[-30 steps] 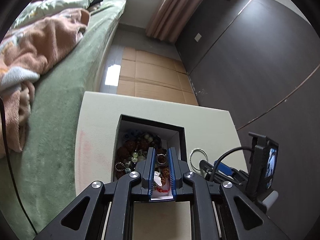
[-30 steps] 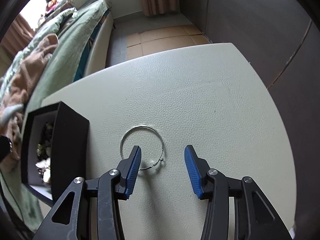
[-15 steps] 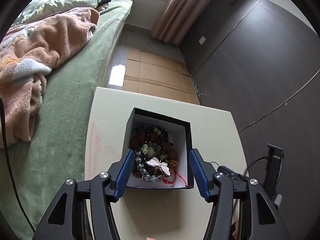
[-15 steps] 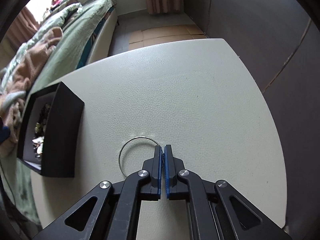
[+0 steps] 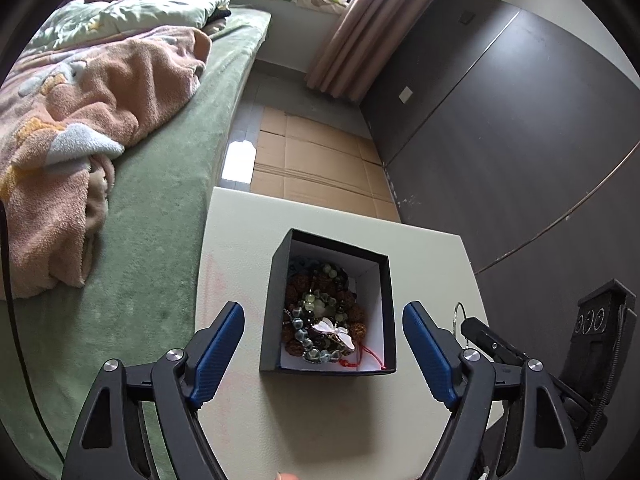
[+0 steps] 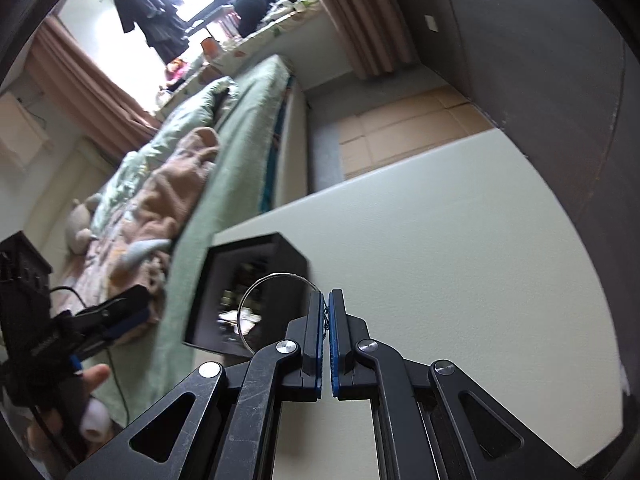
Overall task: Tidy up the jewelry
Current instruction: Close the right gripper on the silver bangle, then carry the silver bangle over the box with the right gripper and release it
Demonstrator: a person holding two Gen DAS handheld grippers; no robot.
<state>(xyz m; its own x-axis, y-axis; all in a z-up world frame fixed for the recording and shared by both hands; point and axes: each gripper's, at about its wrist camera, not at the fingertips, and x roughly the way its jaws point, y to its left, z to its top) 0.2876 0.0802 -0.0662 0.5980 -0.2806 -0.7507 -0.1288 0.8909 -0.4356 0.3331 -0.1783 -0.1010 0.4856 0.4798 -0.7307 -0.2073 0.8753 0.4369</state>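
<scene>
Hoop hung clamped in the right gripper, lifted off the table beside the box near its left edge. Left gripper gaped, holding nothing. Best to centre the hoop over the box before releasing.

We see a green bed with a pink blanket beside our white table, cardboard sheets on floor, pink curtain, dark wall panels.
</scene>
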